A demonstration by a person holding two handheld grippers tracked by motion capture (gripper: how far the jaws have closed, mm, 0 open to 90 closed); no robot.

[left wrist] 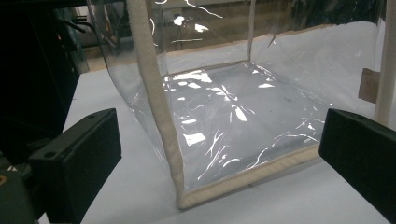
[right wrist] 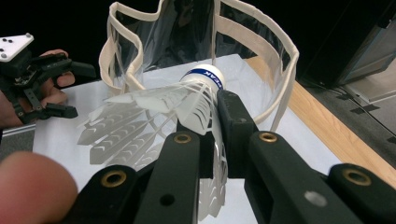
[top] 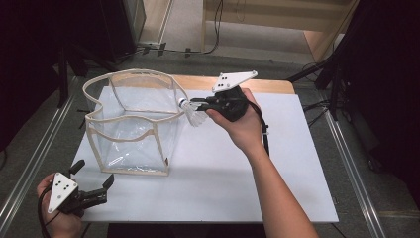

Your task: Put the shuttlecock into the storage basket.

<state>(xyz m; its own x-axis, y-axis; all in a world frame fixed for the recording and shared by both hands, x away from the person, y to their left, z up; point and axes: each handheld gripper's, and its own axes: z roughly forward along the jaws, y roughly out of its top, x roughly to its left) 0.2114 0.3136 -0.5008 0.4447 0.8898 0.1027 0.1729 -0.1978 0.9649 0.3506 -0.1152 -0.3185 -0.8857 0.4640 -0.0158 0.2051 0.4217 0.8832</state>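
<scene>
A white feather shuttlecock (top: 194, 116) with a white cork and blue band hangs just outside the right rim of a clear plastic bag (top: 133, 124) trimmed in beige. My right gripper (top: 194, 105) is shut on the shuttlecock (right wrist: 196, 100), pinching it near the cork, which points at the bag's open top (right wrist: 280, 60). My left gripper (top: 94, 173) rests at the board's front left corner with its jaws wide apart and nothing between them. In the left gripper view the bag's near bottom corner (left wrist: 187, 196) stands a little beyond the left gripper (left wrist: 219, 126).
The bag stands upright on a white board (top: 223, 173) that covers a wooden table (top: 267, 85). Dark stands and cables surround the table. The left gripper (right wrist: 80, 91) and its hand show at the far left of the right gripper view.
</scene>
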